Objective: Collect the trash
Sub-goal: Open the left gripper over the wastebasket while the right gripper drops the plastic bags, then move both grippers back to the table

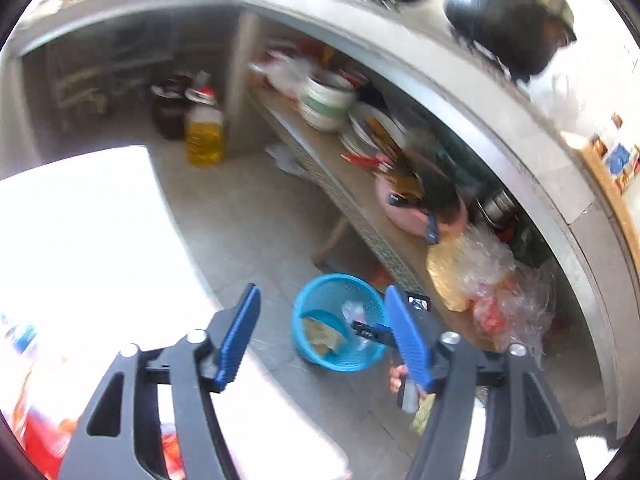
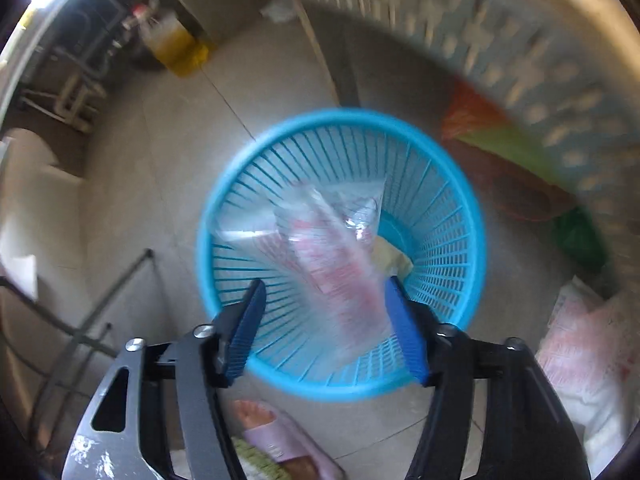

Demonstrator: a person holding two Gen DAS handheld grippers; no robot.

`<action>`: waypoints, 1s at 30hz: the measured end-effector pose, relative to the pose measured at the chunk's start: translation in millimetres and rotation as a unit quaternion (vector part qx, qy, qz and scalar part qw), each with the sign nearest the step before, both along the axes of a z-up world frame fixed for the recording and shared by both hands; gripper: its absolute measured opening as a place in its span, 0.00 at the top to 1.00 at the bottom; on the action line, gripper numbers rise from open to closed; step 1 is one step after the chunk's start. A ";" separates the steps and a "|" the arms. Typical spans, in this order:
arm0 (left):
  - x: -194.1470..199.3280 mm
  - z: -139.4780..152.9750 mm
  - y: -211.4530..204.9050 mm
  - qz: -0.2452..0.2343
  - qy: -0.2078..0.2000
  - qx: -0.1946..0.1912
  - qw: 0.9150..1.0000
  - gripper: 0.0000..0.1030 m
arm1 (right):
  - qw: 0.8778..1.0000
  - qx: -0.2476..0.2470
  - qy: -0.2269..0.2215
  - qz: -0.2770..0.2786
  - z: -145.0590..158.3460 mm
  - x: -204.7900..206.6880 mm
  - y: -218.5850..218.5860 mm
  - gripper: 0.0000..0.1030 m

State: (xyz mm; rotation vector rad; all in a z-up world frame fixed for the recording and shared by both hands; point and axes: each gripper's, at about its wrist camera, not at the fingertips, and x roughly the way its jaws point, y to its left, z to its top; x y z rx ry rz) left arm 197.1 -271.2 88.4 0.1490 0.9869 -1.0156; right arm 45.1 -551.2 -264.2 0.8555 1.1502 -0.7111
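No text, brand or number can be read in either view. Coloured print is seen on packets (image 1: 622, 160) at the right edge of the left wrist view, but it is blurred beyond reading.

Wrapper (image 2: 336, 248) seemingly inside basket (image 2: 460, 184)

Home kitchen. Stone bench (image 1: 472, 92) carries a black wok (image 1: 508, 20); the open shelf (image 1: 332, 152) beneath it holds stacked bowls (image 1: 326, 98), plates (image 1: 374, 128) and plastic bags (image 1: 480, 272). Cooking oil jug (image 1: 204, 136) on tiled floor (image 1: 256, 216). Blue wastebasket (image 2: 340, 256), slippered foot (image 2: 276, 436) nearby.
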 end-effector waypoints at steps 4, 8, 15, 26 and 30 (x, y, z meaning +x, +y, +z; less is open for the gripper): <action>-0.6 2.1 76.4 0.066 -0.020 -0.017 0.997 0.29 | 1.000 0.008 -0.003 -0.017 -12.7 -11.3 5.3 0.42; -1.1 -4.5 133.9 0.126 -0.032 -0.022 0.991 0.26 | 0.999 -0.002 -0.035 -0.024 7.3 -38.4 26.4 0.41; -9.5 -4.5 190.8 0.180 -0.066 -0.073 0.979 0.18 | 0.996 -0.052 -0.074 -0.010 78.9 -69.5 80.9 0.30; -21.1 -9.7 216.6 0.191 -0.067 -0.063 0.977 0.06 | 0.965 -0.220 -0.125 0.061 225.9 -45.9 160.2 0.08; -24.3 -14.4 226.9 0.197 -0.048 -0.047 0.978 0.06 | 0.951 -0.269 -0.127 0.086 262.8 -28.0 187.0 0.08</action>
